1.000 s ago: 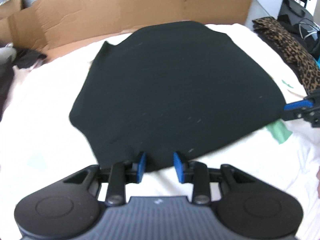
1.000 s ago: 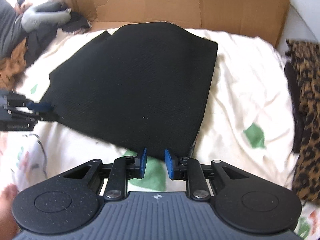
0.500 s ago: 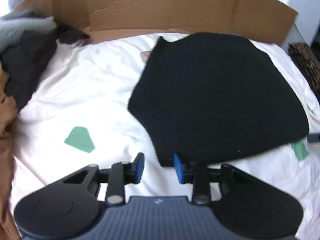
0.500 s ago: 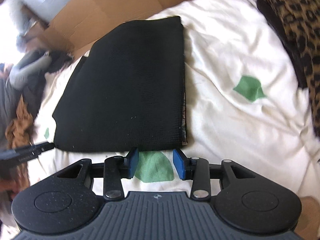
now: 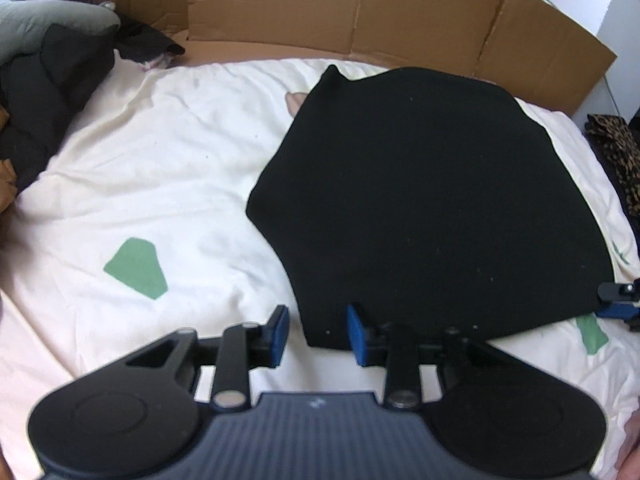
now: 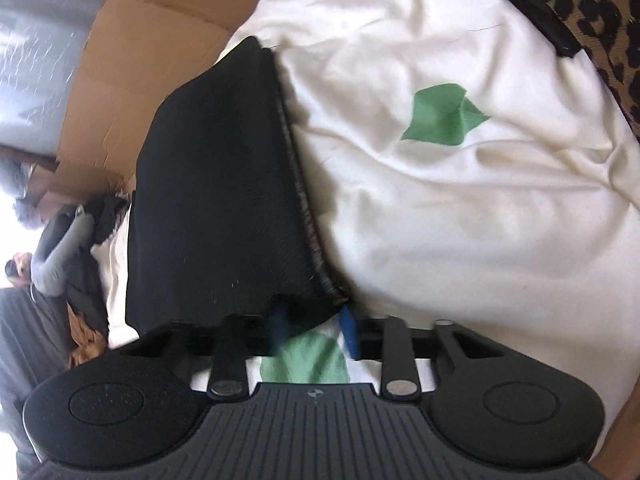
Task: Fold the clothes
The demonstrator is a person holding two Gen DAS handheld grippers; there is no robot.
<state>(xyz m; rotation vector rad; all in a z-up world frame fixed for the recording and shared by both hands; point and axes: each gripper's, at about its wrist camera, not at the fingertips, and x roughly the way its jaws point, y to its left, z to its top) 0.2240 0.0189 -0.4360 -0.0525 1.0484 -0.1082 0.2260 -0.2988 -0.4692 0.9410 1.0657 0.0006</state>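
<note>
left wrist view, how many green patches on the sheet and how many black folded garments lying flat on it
green patches on the cream sheet: 2, one at left, one by the garment's near right corner
black folded garment: 1
total: 3

- The right gripper (image 6: 310, 326) is motion-blurred, its jaws closing around the near corner of the black garment (image 6: 216, 216); whether the pads already press on the cloth cannot be told.
- In the left wrist view the right gripper (image 5: 622, 300) is cut off by the picture's right edge.
- The garment covers part of the bed sheet (image 5: 160, 168).
- The clothes pile (image 5: 44, 80) runs off the left edge.
</note>
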